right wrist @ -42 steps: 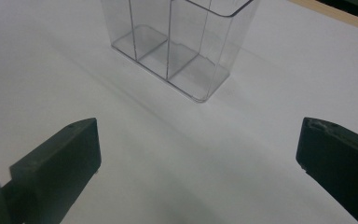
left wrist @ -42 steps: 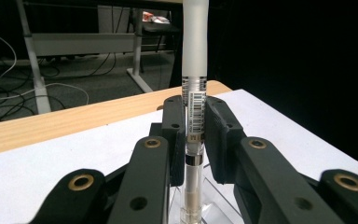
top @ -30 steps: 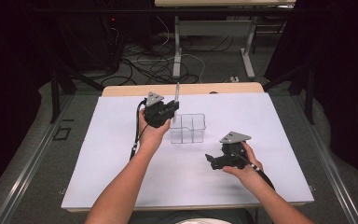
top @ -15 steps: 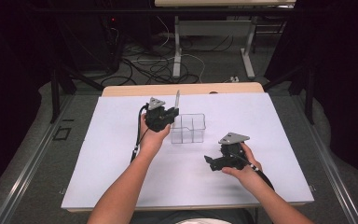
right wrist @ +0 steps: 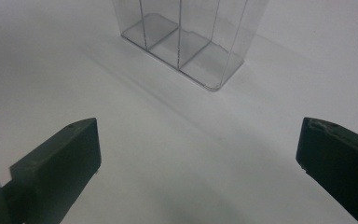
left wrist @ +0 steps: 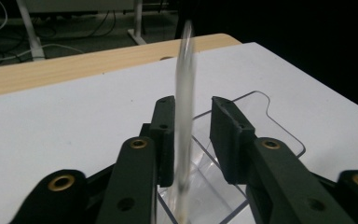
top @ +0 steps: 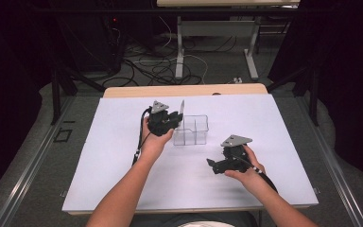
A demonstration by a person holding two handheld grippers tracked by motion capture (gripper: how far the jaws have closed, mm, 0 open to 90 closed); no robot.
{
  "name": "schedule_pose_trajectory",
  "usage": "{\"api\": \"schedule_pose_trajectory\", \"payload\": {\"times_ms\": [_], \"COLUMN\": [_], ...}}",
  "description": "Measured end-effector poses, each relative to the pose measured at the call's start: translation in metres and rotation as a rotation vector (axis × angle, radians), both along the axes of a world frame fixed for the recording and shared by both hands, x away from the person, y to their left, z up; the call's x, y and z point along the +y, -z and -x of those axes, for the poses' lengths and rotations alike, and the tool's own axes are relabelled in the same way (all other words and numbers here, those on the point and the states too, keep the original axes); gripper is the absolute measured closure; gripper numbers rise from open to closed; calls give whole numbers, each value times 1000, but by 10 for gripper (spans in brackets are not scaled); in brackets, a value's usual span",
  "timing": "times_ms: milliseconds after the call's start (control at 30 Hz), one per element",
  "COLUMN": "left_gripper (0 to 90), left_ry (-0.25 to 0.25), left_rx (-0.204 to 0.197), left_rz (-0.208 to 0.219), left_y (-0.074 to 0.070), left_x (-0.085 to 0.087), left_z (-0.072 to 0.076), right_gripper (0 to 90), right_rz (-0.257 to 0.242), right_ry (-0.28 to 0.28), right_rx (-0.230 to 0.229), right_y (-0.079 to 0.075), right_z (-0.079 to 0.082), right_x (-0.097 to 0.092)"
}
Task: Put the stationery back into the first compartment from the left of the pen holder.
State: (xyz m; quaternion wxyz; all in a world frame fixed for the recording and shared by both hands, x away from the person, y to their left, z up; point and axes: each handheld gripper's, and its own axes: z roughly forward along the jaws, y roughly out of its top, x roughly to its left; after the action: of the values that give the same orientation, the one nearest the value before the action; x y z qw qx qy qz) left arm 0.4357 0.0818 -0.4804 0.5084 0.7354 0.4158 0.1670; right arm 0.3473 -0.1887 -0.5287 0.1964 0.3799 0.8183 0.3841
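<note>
A clear plastic box (top: pixel 192 130) with dividers stands on the white table top (top: pixel 264 123). My left gripper (top: pixel 174 120) hovers over the box's left end. Its jaws have just been opening. A thin clear rod (top: pixel 182 108) stands upright between them. In the left gripper view the rod (left wrist: pixel 184 93) is blurred; it lies against the left jaw and a gap separates it from the right jaw, with its lower end down inside the box (left wrist: pixel 265 116). My left gripper (left wrist: pixel 193 108) is open. My right gripper (top: pixel 213 165) rests low near the front right, open and empty (right wrist: pixel 198 149), facing the box (right wrist: pixel 186 37).
A bare wooden strip (top: pixel 184 90) runs along the table's far edge. Behind it are desk legs and cables on the floor (top: pixel 170 66). White table surface (right wrist: pixel 168 130) stretches between the right gripper and the box.
The left gripper and the rod have come down a little towards the box. The right hand has stayed where it was.
</note>
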Motion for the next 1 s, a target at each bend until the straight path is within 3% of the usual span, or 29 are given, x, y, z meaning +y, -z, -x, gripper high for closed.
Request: {"api": "schedule_pose_trajectory", "payload": {"times_ms": [400,533,733,833,967,1000], "left_gripper": [418,299,259,252,242,224], "left_ry": [21,36,32,13,13,12], "left_rx": [0,-18,-57,-55,-19,8], "left_rz": [43,15,-4,2,10,25], "left_y": [-17,-21,-29,-31,-28,-27], "left_x": [15,20,30,38,49,53], "left_z": [18,25,41,49,56,58], "right_gripper": [0,0,0,0,0,0], "right_rz": [-10,-8,-3,-2,-12,-8], "right_ry": [9,8,8,14,18,18], "right_rx": [-13,-13,-12,-5,-11,-16], "right_y": [0,0,0,-1,0,0], "right_z": [-1,-2,-2,-2,-2,-2], "right_x": [-1,-1,-2,-2,-3,-3]}}
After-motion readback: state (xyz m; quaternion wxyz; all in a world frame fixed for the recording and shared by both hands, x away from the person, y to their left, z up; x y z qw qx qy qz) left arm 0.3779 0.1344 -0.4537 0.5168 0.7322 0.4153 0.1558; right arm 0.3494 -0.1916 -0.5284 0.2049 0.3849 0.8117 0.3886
